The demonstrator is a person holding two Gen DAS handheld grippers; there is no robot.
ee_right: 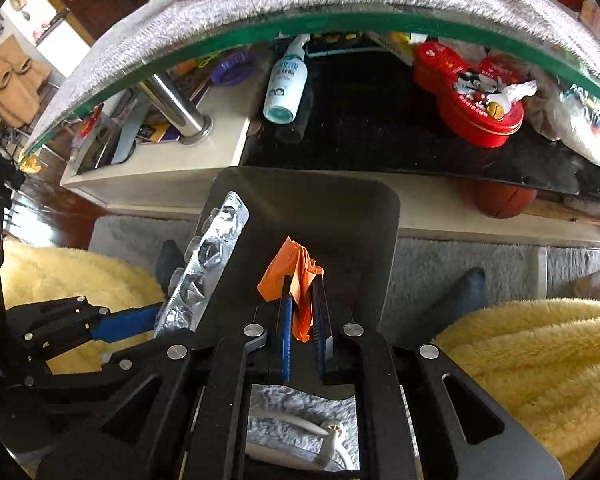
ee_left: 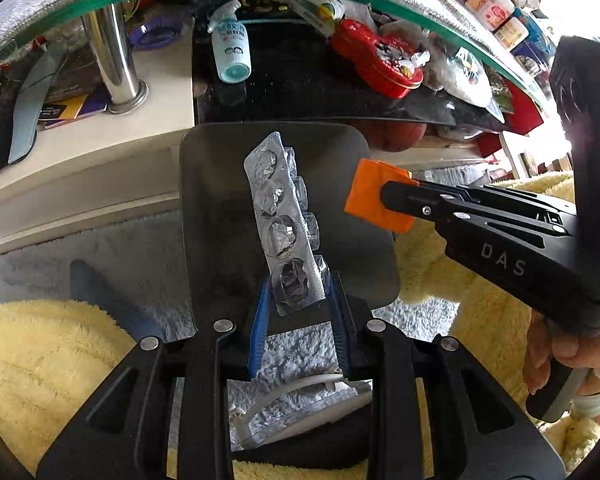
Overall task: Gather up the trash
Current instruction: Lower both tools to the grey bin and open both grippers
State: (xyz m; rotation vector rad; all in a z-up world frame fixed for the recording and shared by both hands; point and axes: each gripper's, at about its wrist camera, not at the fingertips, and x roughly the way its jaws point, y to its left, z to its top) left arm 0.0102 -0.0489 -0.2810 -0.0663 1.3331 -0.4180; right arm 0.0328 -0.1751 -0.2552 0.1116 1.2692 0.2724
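Note:
My left gripper (ee_left: 298,292) is shut on a used silver blister pack (ee_left: 282,220), held upright over the dark bin (ee_left: 352,248). My right gripper (ee_right: 303,300) is shut on a folded orange paper scrap (ee_right: 296,276), also over the dark bin (ee_right: 352,232). In the left wrist view the right gripper (ee_left: 384,196) comes in from the right with the orange scrap (ee_left: 374,196), beside the blister pack. In the right wrist view the left gripper (ee_right: 160,316) holds the blister pack (ee_right: 204,268) at the bin's left rim.
The bin stands on a grey rug (ee_right: 460,264) in front of a low table with a glass top (ee_right: 340,24). On its lower shelf are a spray bottle (ee_right: 286,80) and a red tin (ee_right: 472,92). Yellow fluffy blankets (ee_right: 532,360) lie on both sides.

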